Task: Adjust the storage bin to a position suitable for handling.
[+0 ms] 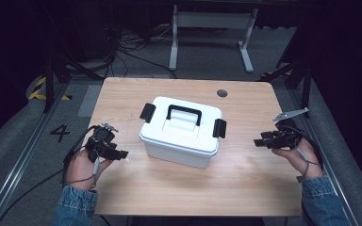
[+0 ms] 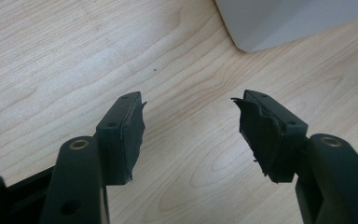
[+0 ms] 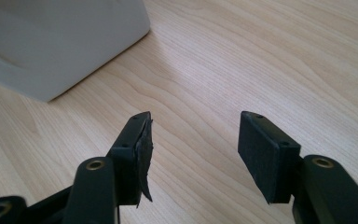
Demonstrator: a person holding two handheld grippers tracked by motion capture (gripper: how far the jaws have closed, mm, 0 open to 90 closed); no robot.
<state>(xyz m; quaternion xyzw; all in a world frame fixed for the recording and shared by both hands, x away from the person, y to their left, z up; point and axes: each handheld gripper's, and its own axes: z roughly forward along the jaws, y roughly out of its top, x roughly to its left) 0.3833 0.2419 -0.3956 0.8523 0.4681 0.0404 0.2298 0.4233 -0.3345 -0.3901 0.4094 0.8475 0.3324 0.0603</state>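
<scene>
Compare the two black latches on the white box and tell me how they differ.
The left latch sits on the end of the white box farther from the person, higher in the high view; the right latch sits on the nearer, lower end. The left latch faces the left gripper; the right latch faces the right gripper. Both are black, look alike in shape, and lie flat against the lid's ends.

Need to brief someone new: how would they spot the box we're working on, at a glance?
Look at the wooden table; the box sits near its middle, between the left tool and the right tool, both open. It is white plastic with a black carry handle on the lid and a black latch at each end.
</scene>
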